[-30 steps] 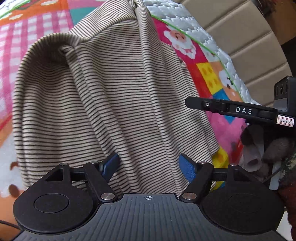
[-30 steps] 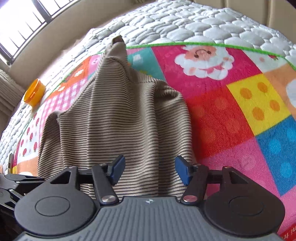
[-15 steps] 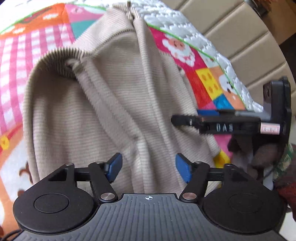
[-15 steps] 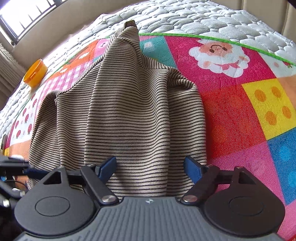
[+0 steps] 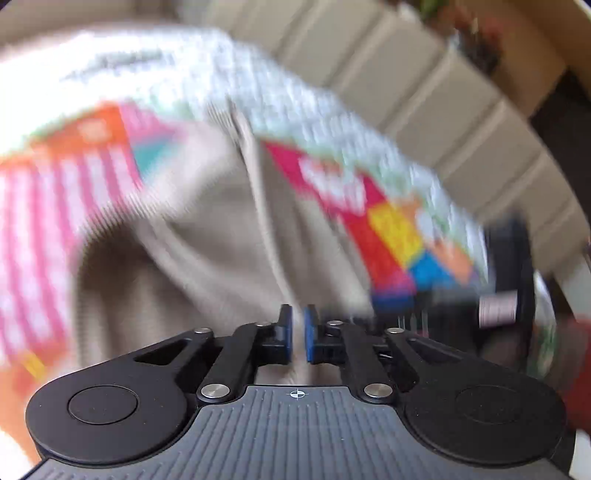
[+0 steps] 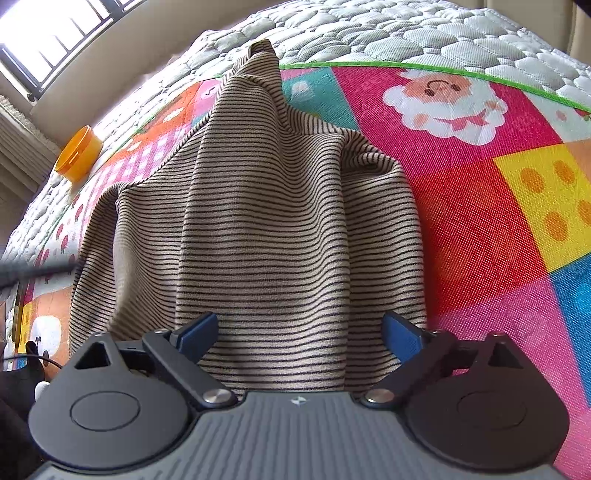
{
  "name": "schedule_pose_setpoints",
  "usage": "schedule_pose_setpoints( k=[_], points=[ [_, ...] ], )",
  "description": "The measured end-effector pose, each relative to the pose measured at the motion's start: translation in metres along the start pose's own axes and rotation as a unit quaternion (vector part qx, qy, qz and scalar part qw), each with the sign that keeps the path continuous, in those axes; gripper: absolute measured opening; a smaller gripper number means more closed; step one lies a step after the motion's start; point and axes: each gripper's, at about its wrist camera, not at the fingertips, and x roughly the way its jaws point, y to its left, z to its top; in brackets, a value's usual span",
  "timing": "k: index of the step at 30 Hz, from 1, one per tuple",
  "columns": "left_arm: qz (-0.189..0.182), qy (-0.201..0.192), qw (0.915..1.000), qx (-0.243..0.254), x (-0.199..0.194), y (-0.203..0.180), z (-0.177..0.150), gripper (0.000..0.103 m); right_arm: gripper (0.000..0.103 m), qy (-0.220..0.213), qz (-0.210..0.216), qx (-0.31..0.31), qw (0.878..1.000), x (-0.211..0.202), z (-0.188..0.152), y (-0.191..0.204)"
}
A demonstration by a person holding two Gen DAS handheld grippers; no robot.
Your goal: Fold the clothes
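Note:
A beige shirt with thin dark stripes point(image 6: 266, 229) lies rumpled on a colourful play mat point(image 6: 480, 206). In the right wrist view my right gripper point(image 6: 301, 332) is wide open, its blue pads on either side of the shirt's near edge. The left wrist view is badly motion-blurred; the shirt point(image 5: 207, 243) shows as a beige mass. My left gripper point(image 5: 297, 338) has its blue pads nearly together just over the near cloth; whether they pinch fabric is not visible. The right gripper's black body point(image 5: 509, 280) shows at the right of that view.
The mat lies on a white quilted mattress point(image 6: 406, 33). An orange round container point(image 6: 77, 155) sits on the mattress at the far left. A padded beige headboard point(image 5: 424, 96) stands behind the bed. A barred window point(image 6: 55, 40) is at the upper left.
My left gripper has closed from wide open to nearly shut and is moving fast, blurring its view. My right gripper has opened wider and come closer to the shirt's near edge.

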Motion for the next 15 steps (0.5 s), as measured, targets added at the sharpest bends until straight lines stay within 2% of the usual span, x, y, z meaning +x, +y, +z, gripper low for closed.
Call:
schedule_pose_setpoints(
  k=[1,2,4,5,7,8,10,11,12,14,15],
  points=[
    [0.01,-0.036,0.9993,-0.008,-0.014,0.007,0.016,0.006,0.099,0.0,-0.002,-0.004,1.0,0.001,0.0,0.002],
    [0.029,-0.073,0.9963,-0.036,-0.029,0.026,0.035,0.005,0.1,0.0,-0.004,-0.009,1.0,0.001,-0.001,0.003],
    [0.064,-0.126,0.9844,-0.106,-0.055,0.069,0.063,0.005,0.101,0.001,-0.006,-0.016,1.0,0.002,-0.002,0.006],
    [0.085,-0.147,0.9756,-0.139,-0.067,0.091,0.074,0.005,0.102,0.001,-0.006,-0.017,1.0,0.003,-0.002,0.006],
    [0.101,-0.142,0.9714,-0.161,-0.079,0.12,0.08,0.004,0.103,0.003,-0.005,-0.013,1.0,0.004,0.0,0.006],
    [0.088,-0.123,0.9758,-0.158,-0.079,0.125,0.074,0.005,0.103,0.004,-0.004,-0.01,1.0,0.005,0.001,0.005],
    [0.054,-0.075,0.9859,-0.14,-0.074,0.126,0.058,0.017,0.103,0.004,0.0,-0.001,1.0,0.005,0.002,0.003],
    [0.029,-0.042,0.9909,-0.124,-0.066,0.118,0.047,0.039,0.103,0.004,0.002,0.005,1.0,0.005,0.002,0.002],
    [0.003,-0.009,0.994,-0.109,-0.057,0.11,0.037,0.054,0.103,0.003,0.004,0.01,1.0,0.005,0.003,0.0],
    [-0.037,0.049,0.9962,-0.061,-0.03,0.079,0.013,0.064,0.103,0.001,0.006,0.014,1.0,0.004,0.003,0.0],
    [-0.058,0.077,0.9947,-0.037,-0.017,0.064,0.002,0.076,0.103,0.001,0.006,0.014,1.0,0.004,0.003,0.0]
  ],
)
